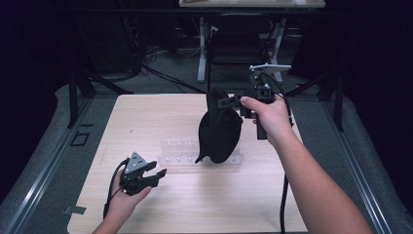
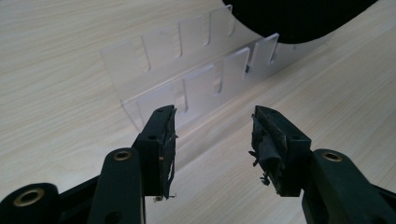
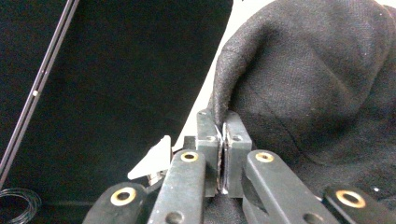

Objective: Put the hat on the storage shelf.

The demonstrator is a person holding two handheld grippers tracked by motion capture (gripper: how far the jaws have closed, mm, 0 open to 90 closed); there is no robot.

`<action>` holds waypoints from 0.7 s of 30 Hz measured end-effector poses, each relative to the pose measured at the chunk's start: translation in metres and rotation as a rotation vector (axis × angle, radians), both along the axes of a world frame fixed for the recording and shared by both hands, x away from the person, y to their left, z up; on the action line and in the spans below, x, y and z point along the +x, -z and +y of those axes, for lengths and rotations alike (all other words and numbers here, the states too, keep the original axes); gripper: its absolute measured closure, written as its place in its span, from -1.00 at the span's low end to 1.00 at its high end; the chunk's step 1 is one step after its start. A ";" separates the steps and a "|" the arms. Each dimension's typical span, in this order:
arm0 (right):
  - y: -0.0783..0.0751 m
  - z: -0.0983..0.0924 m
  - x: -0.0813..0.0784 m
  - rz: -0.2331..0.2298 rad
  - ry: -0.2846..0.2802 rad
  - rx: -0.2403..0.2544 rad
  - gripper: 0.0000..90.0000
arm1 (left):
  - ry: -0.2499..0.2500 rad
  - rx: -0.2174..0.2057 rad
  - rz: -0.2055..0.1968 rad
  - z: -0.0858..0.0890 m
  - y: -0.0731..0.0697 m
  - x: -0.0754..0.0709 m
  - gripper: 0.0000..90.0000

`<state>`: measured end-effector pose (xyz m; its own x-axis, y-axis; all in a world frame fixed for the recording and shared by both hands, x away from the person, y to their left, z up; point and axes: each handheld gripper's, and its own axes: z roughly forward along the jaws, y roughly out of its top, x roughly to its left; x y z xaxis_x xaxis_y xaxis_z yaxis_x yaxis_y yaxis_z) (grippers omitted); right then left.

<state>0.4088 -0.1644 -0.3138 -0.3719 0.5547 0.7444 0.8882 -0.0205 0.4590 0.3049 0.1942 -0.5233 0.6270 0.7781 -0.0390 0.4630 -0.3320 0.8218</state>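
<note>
A black cloth bag (image 1: 219, 131) hangs above the middle of the table, its lower end at the right part of a clear slotted acrylic rack (image 1: 178, 156). My right gripper (image 1: 225, 101) is shut on the bag's top edge; in the right gripper view the fabric (image 3: 317, 84) is pinched between its closed jaws (image 3: 222, 135). My left gripper (image 1: 160, 171) is held low near the front left, open, pointing at the rack. In the left gripper view its jaws (image 2: 212, 135) stand apart with nothing between them, the rack (image 2: 187, 79) just ahead and the bag (image 2: 299, 18) above it.
The light wooden table (image 1: 146, 117) sits on a grey floor with metal rails at both sides. A dark chair (image 1: 236, 48) and white desk legs stand behind the far edge. The right gripper's cable (image 1: 282, 204) trails down by the forearm.
</note>
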 end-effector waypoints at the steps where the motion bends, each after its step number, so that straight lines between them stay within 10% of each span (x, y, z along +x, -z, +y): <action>1: 0.000 0.000 0.000 -0.001 -0.001 0.001 0.95 | 0.005 -0.001 0.001 -0.003 -0.001 0.001 0.11; 21: 0.001 0.006 0.002 0.005 0.006 0.018 0.94 | 0.105 0.032 -0.063 -0.056 -0.031 0.007 0.22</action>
